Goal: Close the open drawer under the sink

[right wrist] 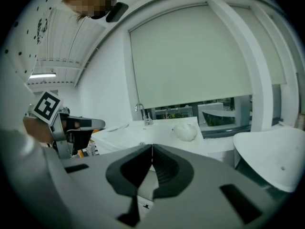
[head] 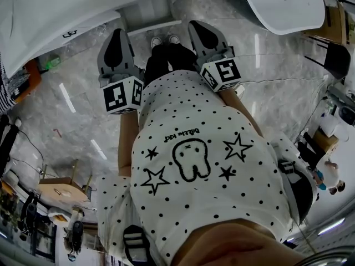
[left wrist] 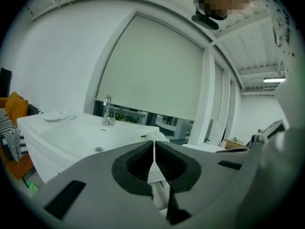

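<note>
Grey marble floor (head: 72, 98) in the head view, largely blocked by a dotted shirt (head: 188, 148). Saw the sink (head: 55, 10) only as a white rim cut off at the top left. Made out the drawer (head: 148, 16) as a white box jutting from under that rim at the top centre, just beyond the shoes (head: 165, 40), its far end lost at the frame edge; looked open. Held the left gripper (head: 118, 35) and right gripper (head: 196, 27) side by side in front of the chest, both aimed forward toward the drawer and tilted slightly down, apart from it, each with its cube (head: 122, 96) nearest the body. Could not read the jaws from here.

In the left gripper view, found the left gripper (left wrist: 154, 149) closed, pads together at the tips, nothing between. Could not make out the drawer: only white slivers through the gap below the pads, too little to name. Looked across the sink (left wrist: 66, 135) and tap (left wrist: 107, 109) to a drawn blind (left wrist: 152, 70).

In the right gripper view, found the right gripper (right wrist: 152, 151) closed likewise and empty. Took in the sink (right wrist: 143, 136) and tap (right wrist: 141, 112) farther off, a white lump (right wrist: 185, 131) on the counter, and the left gripper (right wrist: 97, 124) at the left, partly cut off by the shirt. Could not make out the drawer here either.
</note>
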Tool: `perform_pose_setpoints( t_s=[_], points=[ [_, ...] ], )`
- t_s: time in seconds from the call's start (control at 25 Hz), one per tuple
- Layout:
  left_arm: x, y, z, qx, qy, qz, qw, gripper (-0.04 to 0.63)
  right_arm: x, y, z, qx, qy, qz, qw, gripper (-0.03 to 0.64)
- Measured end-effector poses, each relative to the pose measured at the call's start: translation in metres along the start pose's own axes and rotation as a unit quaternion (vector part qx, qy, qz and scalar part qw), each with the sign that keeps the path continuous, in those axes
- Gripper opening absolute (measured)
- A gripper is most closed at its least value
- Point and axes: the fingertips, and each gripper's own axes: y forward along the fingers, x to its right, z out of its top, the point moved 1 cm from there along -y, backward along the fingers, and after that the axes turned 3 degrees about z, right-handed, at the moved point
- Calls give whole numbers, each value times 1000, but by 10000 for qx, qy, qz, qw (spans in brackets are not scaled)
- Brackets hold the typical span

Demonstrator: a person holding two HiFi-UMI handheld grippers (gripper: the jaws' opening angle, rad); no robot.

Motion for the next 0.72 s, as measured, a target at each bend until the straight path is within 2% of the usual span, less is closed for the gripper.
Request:
perform_pose_setpoints(
  t_s=[0.28, 0.72],
  points=[
    [-11, 2, 7, -10, -13, 44, 10000, 17, -11, 14, 5, -99, -14, 142, 9998, 14],
    [-2, -11, -2, 39, -66, 149, 9999, 17, -8, 4, 2, -13, -28, 222, 9997, 14]
  ],
)
